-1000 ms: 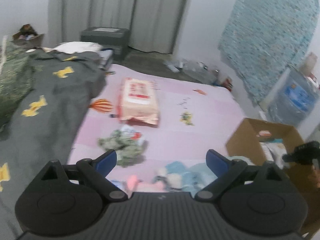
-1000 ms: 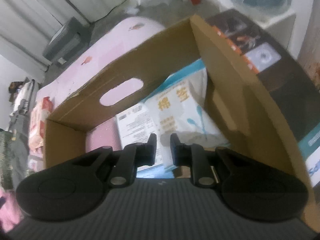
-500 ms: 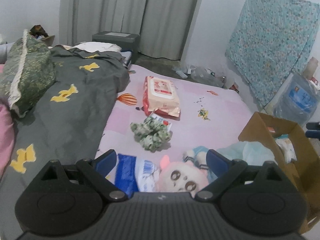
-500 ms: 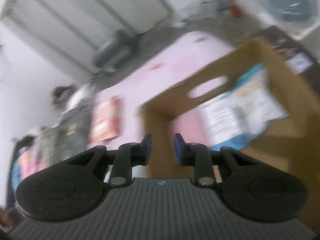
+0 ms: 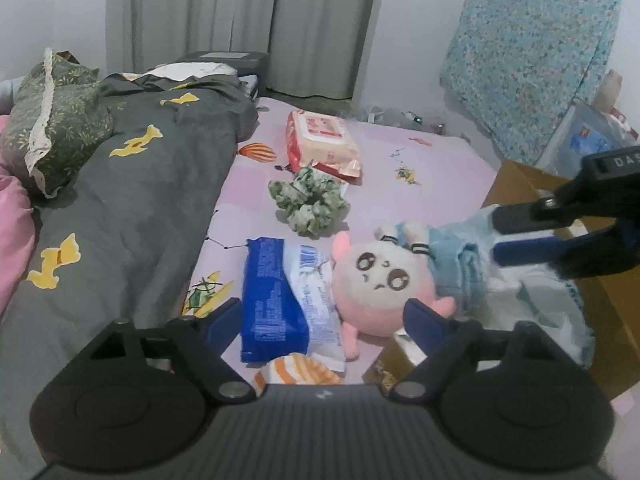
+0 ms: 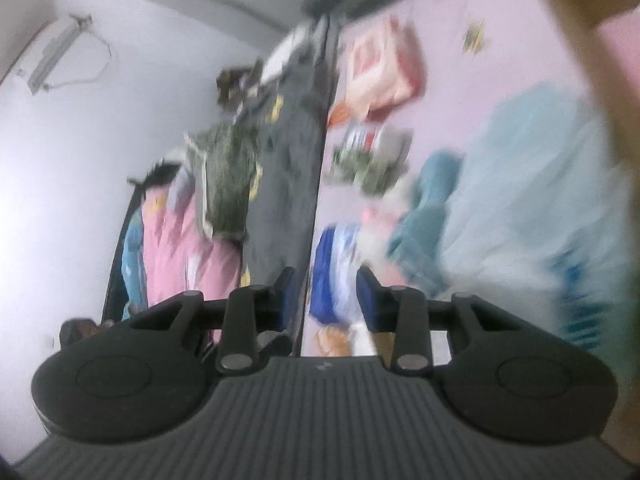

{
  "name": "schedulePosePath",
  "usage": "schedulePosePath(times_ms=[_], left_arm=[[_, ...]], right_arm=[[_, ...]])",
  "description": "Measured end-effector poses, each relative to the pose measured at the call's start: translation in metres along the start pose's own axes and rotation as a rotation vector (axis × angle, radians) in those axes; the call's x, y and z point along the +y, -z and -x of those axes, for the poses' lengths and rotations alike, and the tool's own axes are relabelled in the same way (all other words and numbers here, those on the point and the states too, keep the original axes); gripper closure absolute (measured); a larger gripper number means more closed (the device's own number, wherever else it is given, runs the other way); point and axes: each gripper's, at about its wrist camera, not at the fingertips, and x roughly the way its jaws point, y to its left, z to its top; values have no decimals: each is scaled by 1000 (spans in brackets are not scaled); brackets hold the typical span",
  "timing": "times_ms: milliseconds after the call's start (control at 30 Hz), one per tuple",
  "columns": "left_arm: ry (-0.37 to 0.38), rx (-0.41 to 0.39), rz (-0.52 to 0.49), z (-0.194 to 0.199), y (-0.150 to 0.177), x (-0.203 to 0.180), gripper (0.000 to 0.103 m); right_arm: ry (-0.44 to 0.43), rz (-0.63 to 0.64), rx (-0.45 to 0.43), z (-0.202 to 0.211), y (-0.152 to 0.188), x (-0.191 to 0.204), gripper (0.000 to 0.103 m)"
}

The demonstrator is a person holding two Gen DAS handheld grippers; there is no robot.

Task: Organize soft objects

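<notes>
A: Which tongs are closer to the plush?

B: Left tongs point(image 5: 318, 320). Spread wide, nothing in them. The pink plush point(image 5: 380, 280) sits right in front of the gap, a bit toward the right finger, touching or nearly touching its tip, hard to tell which.

A: Long axis?

B: Round face toward the left tongs; ears and blue body trail off ahead and to the right, onto the light blue cloth point(image 5: 532, 300). So roughly diagonal across the opening.

A: Right tongs?

B: Right tongs point(image 5: 520, 236) come in from the right, level, just above that cloth, past the plush's ears. Partly open, a gap shows between the fingers, nothing held. Its own view is too blurred to add much.

A: What else is close by?

B: Blue tissue pack point(image 5: 276, 292) lies straight ahead between the left fingers, long axis pointing away, just beside the plush. Cardboard box point(image 5: 608, 312) is to the right, behind the right tongs. All on the bed point(image 5: 440, 168).

A: Next move?

B: My guess: the left takes the plush head, short reach forward and right.
</notes>
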Motion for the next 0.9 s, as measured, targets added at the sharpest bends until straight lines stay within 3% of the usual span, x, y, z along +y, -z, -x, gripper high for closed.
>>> schedulePosePath(times_ms=[67, 200, 267, 433, 500, 633, 767, 900], left_arm=[[-21, 2, 7, -5, -1, 6, 27], [-53, 46, 36, -21, -4, 22, 57], [-47, 79, 65, -31, -6, 33, 62], [16, 205, 131, -63, -15, 58, 63], [53, 246, 165, -75, -18, 66, 57], [117, 306, 240, -97, -20, 78, 55], [138, 294, 319, -101, -20, 86, 69], [60, 213, 297, -85, -29, 85, 98]], right_arm=[[-3, 5, 42, -22, 5, 10, 70], [-8, 33, 118, -64, 16, 33, 69], [-2, 23, 146, -86, 21, 39, 69], [35, -38, 182, -129, 25, 32, 68], [48, -55, 178, -135, 26, 26, 68], [52, -81, 156, -138, 21, 16, 67], [42, -97, 124, -136, 16, 13, 67], [33, -111, 107, -132, 13, 10, 67]])
